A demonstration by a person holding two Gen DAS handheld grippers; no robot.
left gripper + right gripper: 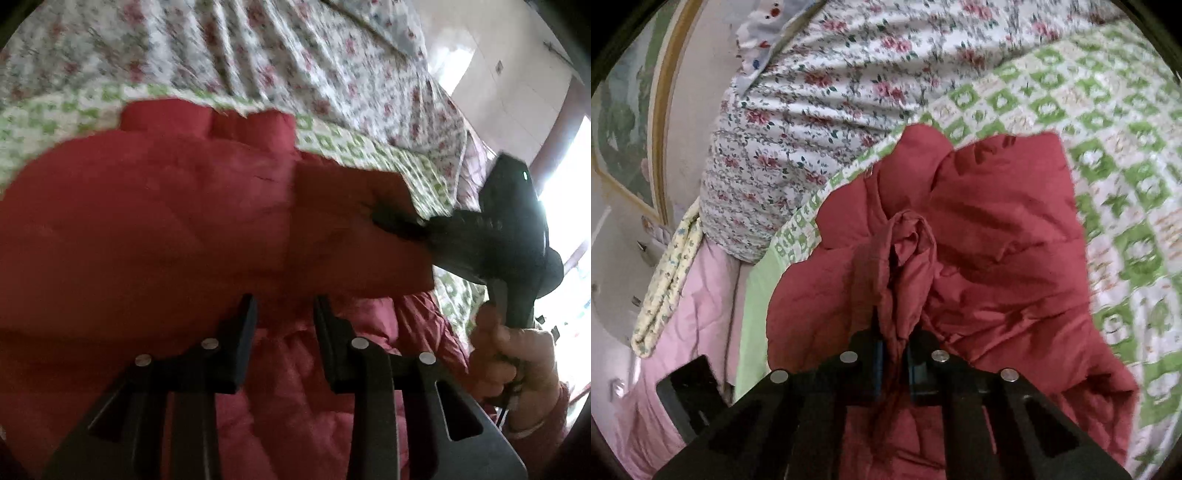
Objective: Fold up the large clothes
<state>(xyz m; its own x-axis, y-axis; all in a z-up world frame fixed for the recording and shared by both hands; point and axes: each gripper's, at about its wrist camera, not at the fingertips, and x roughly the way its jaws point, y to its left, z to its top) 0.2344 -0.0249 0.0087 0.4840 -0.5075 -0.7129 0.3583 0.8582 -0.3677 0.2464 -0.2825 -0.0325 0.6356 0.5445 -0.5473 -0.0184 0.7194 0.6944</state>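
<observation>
The left gripper [284,314] is spread, just above the red coat [147,229]. The right gripper [894,343] pinches a bunched fold of the coat [997,229], which lies on the bed's green-checked sheet [1115,155]; beyond sits a floral quilt [820,92].

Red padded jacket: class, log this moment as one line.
item: red padded jacket on green-patterned quilt | right gripper: shut on bunched jacket fabric | left gripper: open
</observation>
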